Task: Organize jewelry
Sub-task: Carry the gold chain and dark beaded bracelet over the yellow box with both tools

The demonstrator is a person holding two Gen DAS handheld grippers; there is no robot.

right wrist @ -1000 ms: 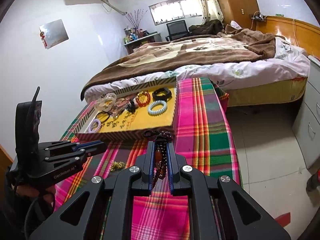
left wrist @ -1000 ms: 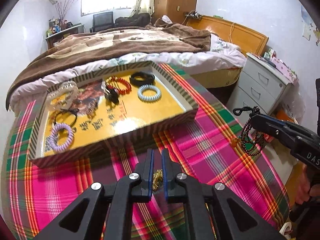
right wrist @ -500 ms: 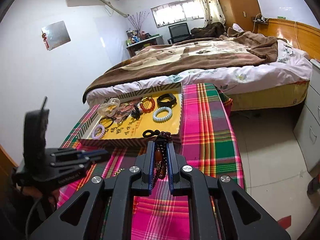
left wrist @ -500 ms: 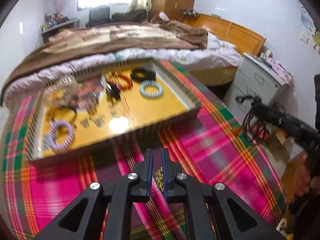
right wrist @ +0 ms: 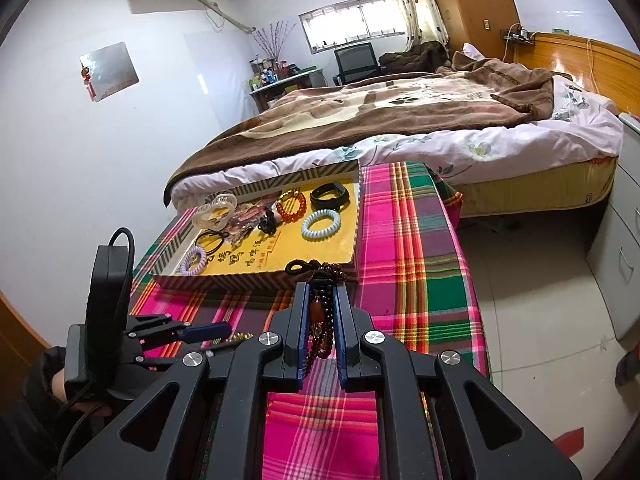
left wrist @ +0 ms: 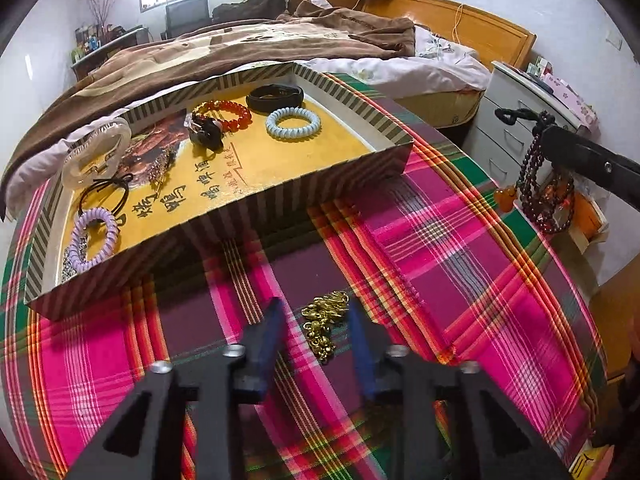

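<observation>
A striped box tray with a yellow floor (left wrist: pixel 360 168) sits on the plaid tablecloth and holds several bracelets and hair ties, among them a light blue coil (left wrist: pixel 293 123) and a red bead bracelet (left wrist: pixel 224 114). A gold chain (left wrist: pixel 325 320) lies on the cloth in front of the tray. My left gripper (left wrist: pixel 314 312) is open with the chain between its fingers. My right gripper (right wrist: pixel 320 292) is shut on a dark bead necklace (right wrist: pixel 320 320), which hangs from it at the right in the left wrist view (left wrist: pixel 532 184).
The plaid tablecloth (left wrist: pixel 460 260) covers the table, whose right edge drops to the tiled floor (right wrist: pixel 540 280). A bed (right wrist: pixel 400 120) stands behind the tray. A white drawer unit (left wrist: pixel 516 120) is at the right.
My left gripper has opened and moved down around the gold chain. My right gripper still holds the bead necklace and has shifted little.
</observation>
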